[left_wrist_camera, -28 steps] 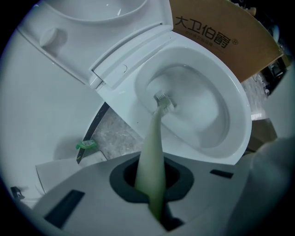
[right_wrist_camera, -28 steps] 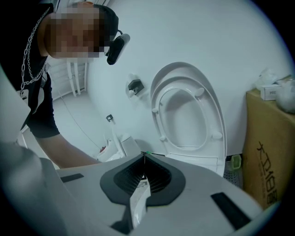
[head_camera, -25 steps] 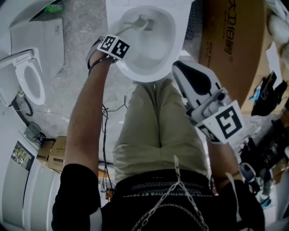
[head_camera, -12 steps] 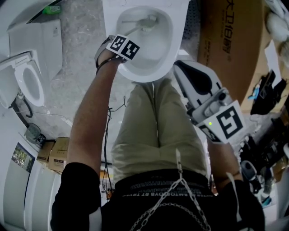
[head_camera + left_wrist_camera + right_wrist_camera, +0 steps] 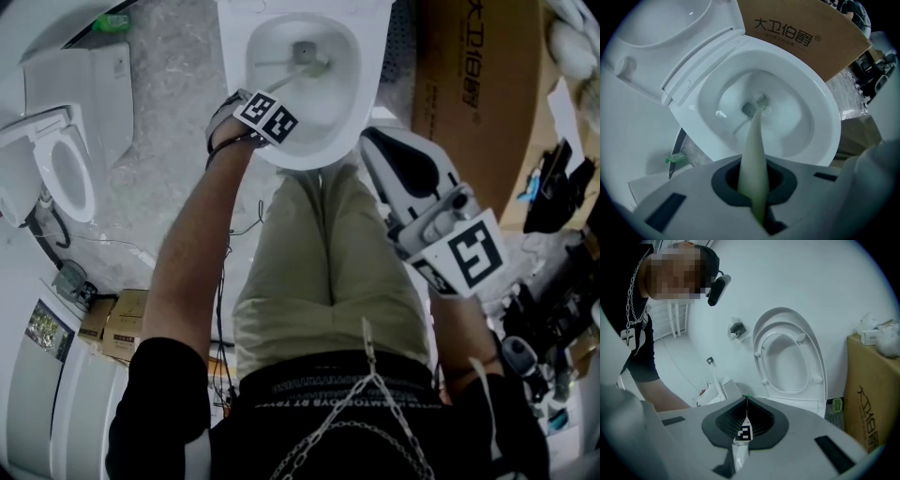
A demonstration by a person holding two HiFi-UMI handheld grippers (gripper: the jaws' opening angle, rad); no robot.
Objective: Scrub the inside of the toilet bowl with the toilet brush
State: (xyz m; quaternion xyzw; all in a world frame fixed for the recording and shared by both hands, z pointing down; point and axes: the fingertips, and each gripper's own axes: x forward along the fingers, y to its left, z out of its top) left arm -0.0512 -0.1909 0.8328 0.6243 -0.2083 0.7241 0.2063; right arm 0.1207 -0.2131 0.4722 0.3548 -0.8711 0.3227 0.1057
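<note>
The cardboard box [image 5: 787,37] just beside the toilet bowl [image 5: 825,117] carries the printed characters 大卫伯爵 with a ® mark, read clearly in the left gripper view; in the head view the same box [image 5: 478,94] sits at 1 o'clock and only part of the print shows. No other writing can be read.

The left gripper [image 5: 755,190] has its jaws closed on the pale handle of the toilet brush [image 5: 753,150], which runs towards 12 o'clock and down into the bowl. The brush head [image 5: 761,99] lies at the bottom of the bowl, beside the drain. The seat and lid [image 5: 670,28] stand raised at 10 o'clock.

The right gripper [image 5: 373,141] is held at 3 o'clock in the head view, apart from the bowl, above the person's thigh. In its own view the jaws [image 5: 746,404] are pressed together with nothing between them.

Compared with 1 second ago, the left gripper [image 5: 270,117] has shifted towards 4 o'clock, closer to the near rim of the bowl [image 5: 300,161], and the brush head has swept from the 11 o'clock part of the bowl towards its middle. The right gripper has kept its place; the green light seen on it 0.5 seconds ago is off.

A 2nd toilet [image 5: 56,159] stands at 9 o'clock, well apart
</note>
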